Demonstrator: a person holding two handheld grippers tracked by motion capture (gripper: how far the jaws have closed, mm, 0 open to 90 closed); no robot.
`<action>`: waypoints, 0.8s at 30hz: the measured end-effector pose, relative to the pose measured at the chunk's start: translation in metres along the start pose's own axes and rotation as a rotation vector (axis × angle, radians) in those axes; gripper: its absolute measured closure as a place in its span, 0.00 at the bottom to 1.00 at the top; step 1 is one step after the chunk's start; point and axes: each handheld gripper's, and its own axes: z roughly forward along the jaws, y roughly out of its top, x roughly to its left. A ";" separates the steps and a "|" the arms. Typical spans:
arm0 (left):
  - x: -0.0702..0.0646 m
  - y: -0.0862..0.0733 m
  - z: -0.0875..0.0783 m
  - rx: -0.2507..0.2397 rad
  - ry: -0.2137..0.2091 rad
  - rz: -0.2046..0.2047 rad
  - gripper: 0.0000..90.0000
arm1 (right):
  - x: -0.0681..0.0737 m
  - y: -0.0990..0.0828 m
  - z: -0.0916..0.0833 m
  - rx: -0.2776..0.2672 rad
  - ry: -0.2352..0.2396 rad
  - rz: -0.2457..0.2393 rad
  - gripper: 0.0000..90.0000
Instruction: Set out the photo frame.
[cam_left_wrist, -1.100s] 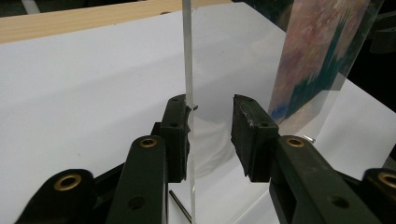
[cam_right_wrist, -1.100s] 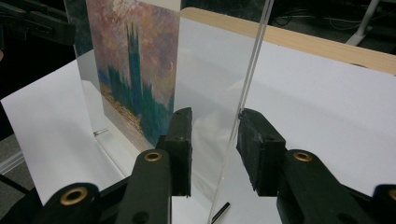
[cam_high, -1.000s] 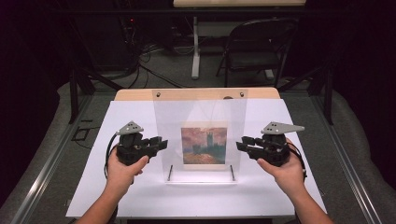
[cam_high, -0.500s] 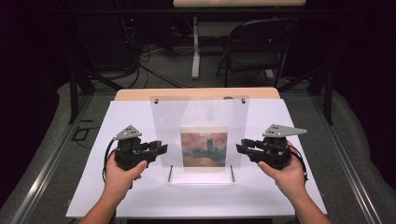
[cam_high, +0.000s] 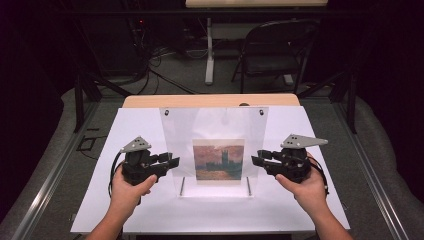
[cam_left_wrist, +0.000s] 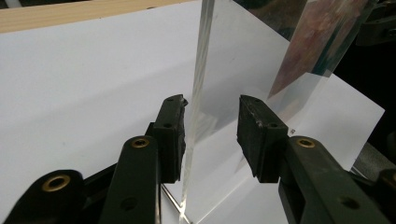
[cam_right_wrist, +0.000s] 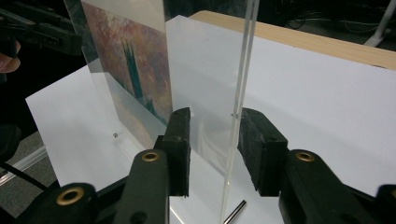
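A clear acrylic panel (cam_high: 215, 130) stands upright on the white table top (cam_high: 140, 125), with a painted picture (cam_high: 218, 159) of a tower at sunset mounted low in it. My left gripper (cam_high: 170, 162) straddles the panel's left edge. In the left gripper view the panel (cam_left_wrist: 233, 70) passes between the jaws of that gripper (cam_left_wrist: 210, 126), close to one pad with a gap to the other; the jaws have just been opening. My right gripper (cam_high: 257, 159) straddles the right edge. There the panel (cam_right_wrist: 201, 70) sits loosely inside its gripper (cam_right_wrist: 212, 135), whose jaws have also just opened a little.
Two short metal pins (cam_high: 181, 185) (cam_high: 248, 186) prop the panel at its base. A wooden table edge (cam_high: 200, 101) runs behind the white sheet. A folding chair (cam_high: 275, 50) and cables on the floor lie beyond the table.
The left hand has shifted slightly toward me along the panel's edge and its jaws stand a little wider. The right hand and the panel have kept their places.
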 end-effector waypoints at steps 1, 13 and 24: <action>0.001 0.000 0.000 0.000 0.002 0.001 0.66 | 0.000 0.000 0.000 0.000 0.001 0.009 0.68; 0.008 -0.012 0.000 0.021 0.042 -0.011 0.39 | -0.009 -0.014 0.000 0.011 -0.034 0.023 0.35; 0.013 -0.035 -0.003 0.004 0.068 0.000 0.34 | -0.013 -0.034 0.000 0.014 -0.048 0.012 0.27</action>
